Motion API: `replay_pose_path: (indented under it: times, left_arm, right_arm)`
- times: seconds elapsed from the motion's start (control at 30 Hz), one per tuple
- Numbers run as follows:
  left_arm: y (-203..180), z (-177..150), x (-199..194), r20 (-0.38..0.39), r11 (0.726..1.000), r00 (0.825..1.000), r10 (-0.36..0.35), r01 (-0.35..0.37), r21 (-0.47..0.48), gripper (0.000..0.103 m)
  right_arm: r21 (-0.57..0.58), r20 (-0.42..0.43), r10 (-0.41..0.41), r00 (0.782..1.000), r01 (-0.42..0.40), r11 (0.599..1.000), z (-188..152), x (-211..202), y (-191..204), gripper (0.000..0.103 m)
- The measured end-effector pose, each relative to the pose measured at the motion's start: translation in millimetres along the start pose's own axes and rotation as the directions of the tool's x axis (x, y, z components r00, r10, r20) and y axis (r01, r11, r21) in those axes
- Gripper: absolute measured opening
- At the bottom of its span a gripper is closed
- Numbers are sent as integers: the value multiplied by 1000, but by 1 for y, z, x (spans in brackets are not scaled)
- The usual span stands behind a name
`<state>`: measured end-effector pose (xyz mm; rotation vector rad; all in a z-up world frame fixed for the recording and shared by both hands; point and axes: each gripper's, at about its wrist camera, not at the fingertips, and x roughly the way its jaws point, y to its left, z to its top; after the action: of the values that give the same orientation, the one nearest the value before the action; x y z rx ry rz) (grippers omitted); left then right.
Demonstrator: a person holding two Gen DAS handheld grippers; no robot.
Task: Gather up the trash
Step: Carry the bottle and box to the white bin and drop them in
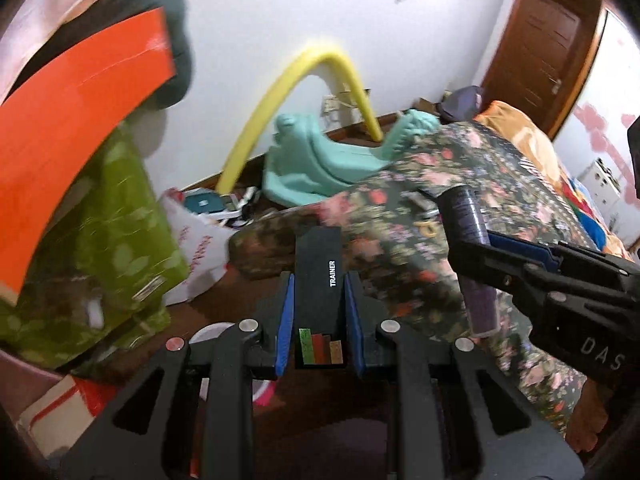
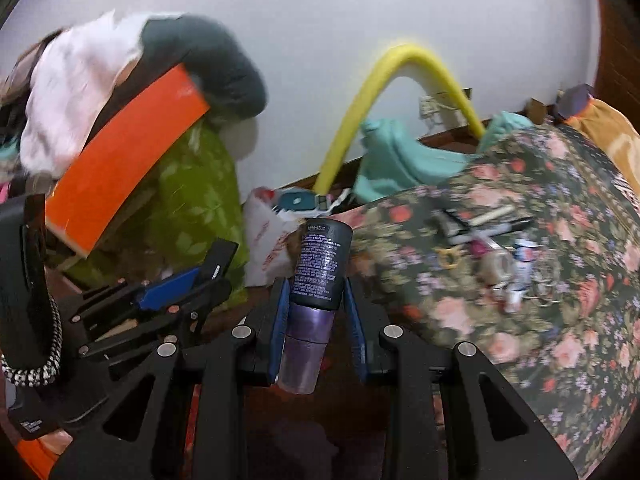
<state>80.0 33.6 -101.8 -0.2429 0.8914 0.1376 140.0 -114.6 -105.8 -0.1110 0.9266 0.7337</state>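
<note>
Purple-and-black, the deodorant bottle (image 2: 314, 292) sits clamped in my right gripper (image 2: 316, 312) at six o'clock, my left gripper (image 1: 316, 312) pinches a black box (image 1: 320, 276), and either could slip from its narrow pads mid-swing.

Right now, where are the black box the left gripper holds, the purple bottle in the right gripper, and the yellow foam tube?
black box (image 1: 320, 280): left wrist view, its top face by the lettering.
purple bottle (image 2: 320, 264): right wrist view, its dark printed label.
yellow foam tube (image 2: 356, 116): right wrist view, its left rising leg.
</note>
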Motion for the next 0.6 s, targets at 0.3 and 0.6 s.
replay_pose_path:
  times: [0.3, 0.6]
  left_arm:
    - [73, -39, 11, -75, 993, 995, 59, -66, -94, 24]
    - [127, -74, 67, -241, 977, 968, 67, -113, -182, 24]
  right_arm:
    - [-51, -130, 63, 990, -70, 996, -19, 58, 52, 25]
    - [-88, -282, 88, 956, -117, 989, -33, 122, 85, 25]
